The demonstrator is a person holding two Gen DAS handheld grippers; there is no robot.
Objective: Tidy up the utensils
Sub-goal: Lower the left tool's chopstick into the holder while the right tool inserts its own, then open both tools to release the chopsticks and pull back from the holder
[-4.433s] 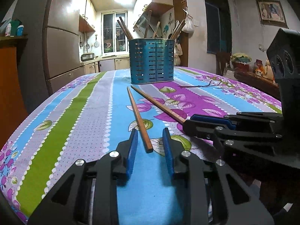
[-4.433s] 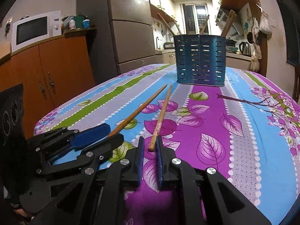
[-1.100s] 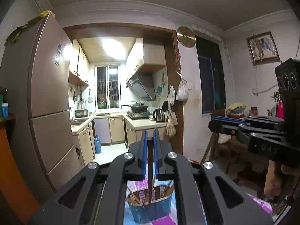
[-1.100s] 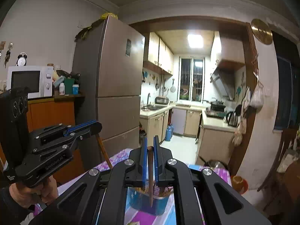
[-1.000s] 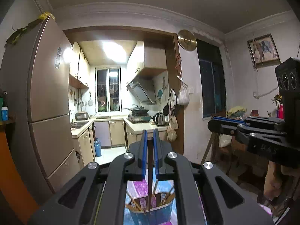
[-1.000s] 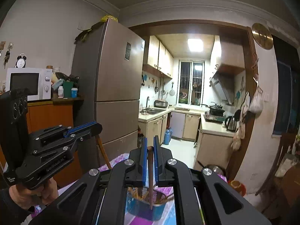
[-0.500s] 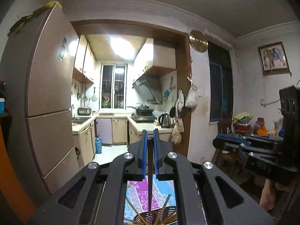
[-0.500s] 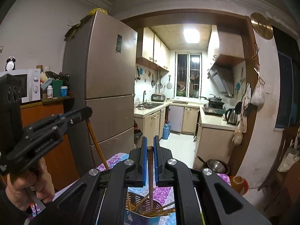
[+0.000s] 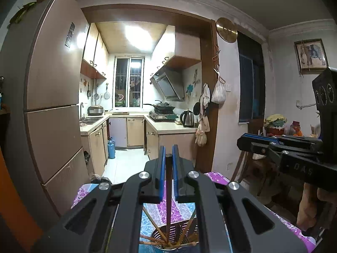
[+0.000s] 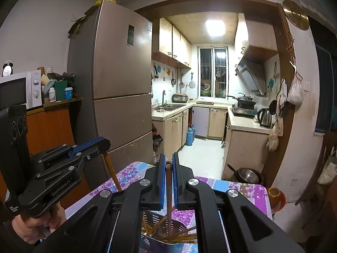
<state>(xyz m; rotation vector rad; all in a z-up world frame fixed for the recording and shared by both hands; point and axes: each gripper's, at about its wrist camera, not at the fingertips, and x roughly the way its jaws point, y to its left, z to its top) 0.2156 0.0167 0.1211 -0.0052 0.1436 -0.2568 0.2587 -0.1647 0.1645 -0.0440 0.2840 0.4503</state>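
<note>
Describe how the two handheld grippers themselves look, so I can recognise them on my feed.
Both the left gripper and right gripper are matte black skeletal frames with silver bolts and blue finger pads. The left gripper's side carries white lettering, and its black housing has three round openings.

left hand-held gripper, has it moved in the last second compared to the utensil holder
Yes. The left hand-held gripper, shut on a chopstick, has come forward and down over the holder; the chopstick tip now reaches inside it.

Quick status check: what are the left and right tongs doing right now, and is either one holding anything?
Left tongs: closed on a chopstick, tip down in the utensil holder.
Right tongs: closed on a second chopstick, also over the holder.
</note>
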